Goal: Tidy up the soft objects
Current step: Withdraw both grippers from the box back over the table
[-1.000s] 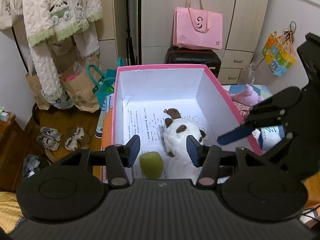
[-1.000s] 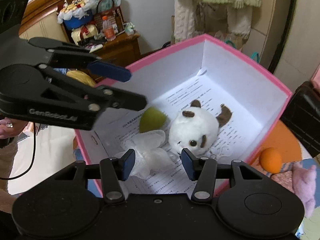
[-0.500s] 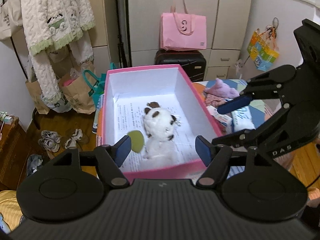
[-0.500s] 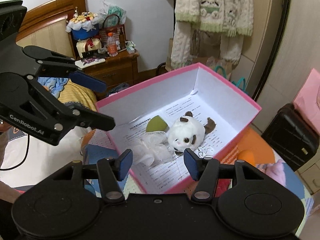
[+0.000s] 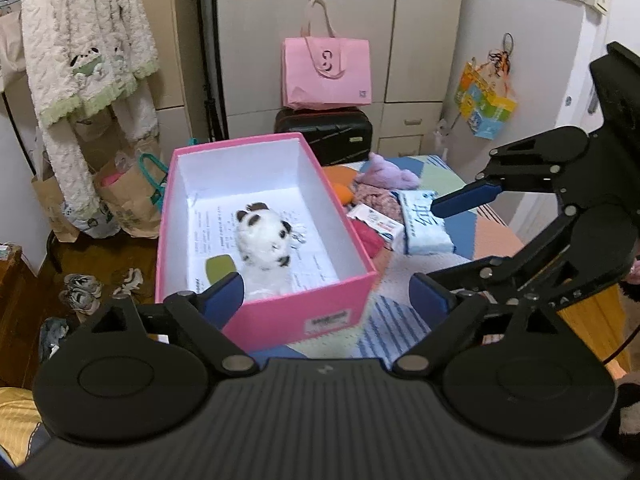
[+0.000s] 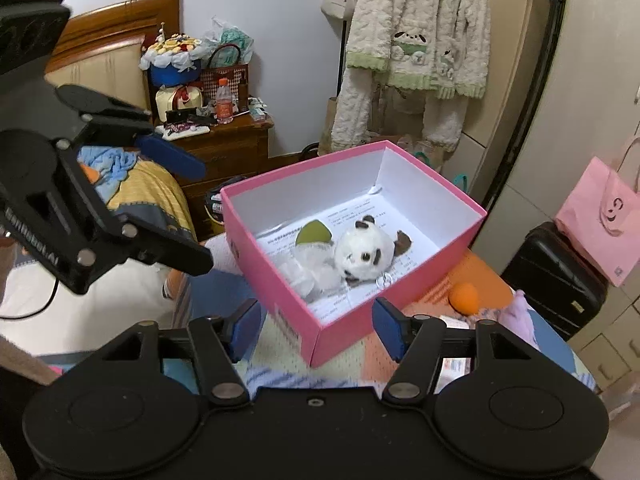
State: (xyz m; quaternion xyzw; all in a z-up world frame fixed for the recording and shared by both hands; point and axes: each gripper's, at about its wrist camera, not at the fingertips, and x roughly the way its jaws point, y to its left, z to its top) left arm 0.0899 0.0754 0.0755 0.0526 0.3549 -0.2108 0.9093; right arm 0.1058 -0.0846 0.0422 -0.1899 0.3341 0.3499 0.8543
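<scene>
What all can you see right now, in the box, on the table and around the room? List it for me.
box: one, pink, white inside, on the table
plush toy: one, white with brown patches, in the box
green ball: one, in the box beside the plush toy
white mesh: one bundle, in the box
orange ball: one, on the table outside the box
purple plush: one, on the table
tissue pack: one, pale blue, on the table
pink bag: one, on a black suitcase
left gripper: empty, jaws opening
right gripper: empty, jaws opening
</scene>
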